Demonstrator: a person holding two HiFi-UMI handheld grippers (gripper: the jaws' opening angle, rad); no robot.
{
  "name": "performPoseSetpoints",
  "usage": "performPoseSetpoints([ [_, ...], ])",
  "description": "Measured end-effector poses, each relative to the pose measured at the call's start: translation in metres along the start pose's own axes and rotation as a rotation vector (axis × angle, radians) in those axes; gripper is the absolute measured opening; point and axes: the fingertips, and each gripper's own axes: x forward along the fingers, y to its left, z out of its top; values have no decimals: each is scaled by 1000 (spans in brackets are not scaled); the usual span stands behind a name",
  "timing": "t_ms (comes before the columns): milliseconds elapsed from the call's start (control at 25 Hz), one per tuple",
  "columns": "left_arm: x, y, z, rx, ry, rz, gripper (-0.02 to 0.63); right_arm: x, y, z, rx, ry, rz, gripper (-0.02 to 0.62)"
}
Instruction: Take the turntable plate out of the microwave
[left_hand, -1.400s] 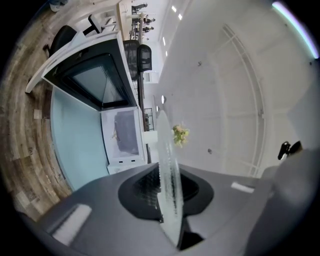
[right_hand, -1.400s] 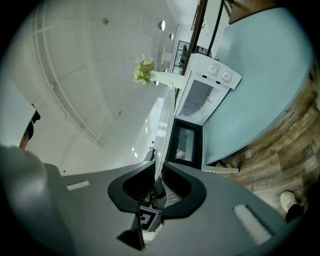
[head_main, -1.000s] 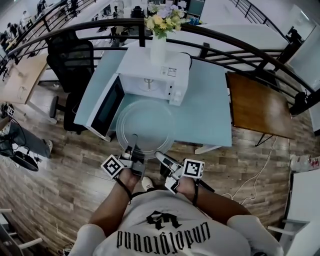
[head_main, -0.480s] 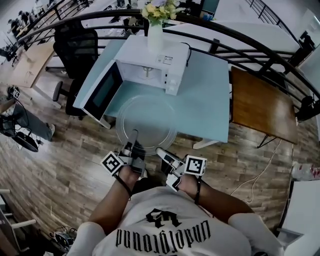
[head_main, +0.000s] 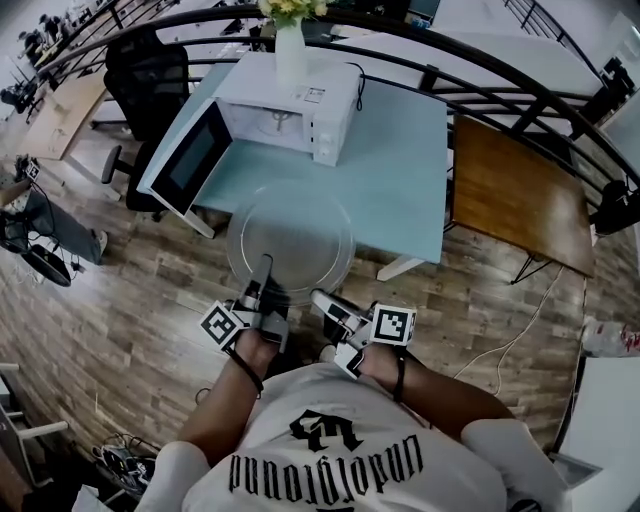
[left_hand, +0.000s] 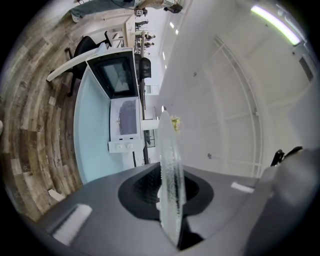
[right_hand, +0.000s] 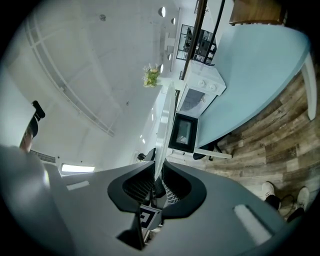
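The clear glass turntable plate (head_main: 292, 238) is held level in the air, out of the microwave (head_main: 285, 105), straddling the front edge of the light-blue table (head_main: 400, 170). My left gripper (head_main: 263, 275) is shut on the plate's near rim, left of centre. My right gripper (head_main: 322, 300) is shut on the near rim further right. In the left gripper view the plate (left_hand: 170, 175) runs edge-on between the pads of the left gripper (left_hand: 168, 192). In the right gripper view the plate's edge (right_hand: 164, 127) enters the right gripper (right_hand: 157, 182) the same way.
The microwave's door (head_main: 185, 160) hangs open to the left, and a white vase of flowers (head_main: 290, 40) stands on top. A black office chair (head_main: 150, 75) is at the far left, a brown table (head_main: 510, 195) at the right, and a dark railing (head_main: 520, 85) behind.
Both grippers and the plate have drawn back from the microwave toward the person. The plate, earlier over the table in front of the open door, now reaches past the table's front edge.
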Motion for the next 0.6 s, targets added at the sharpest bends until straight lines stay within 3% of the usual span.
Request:
performPoseSetpoints([
  [600, -13, -3, -19, -12, -22, -1, 78, -20, 5, -9, -4, 15, 15, 48],
])
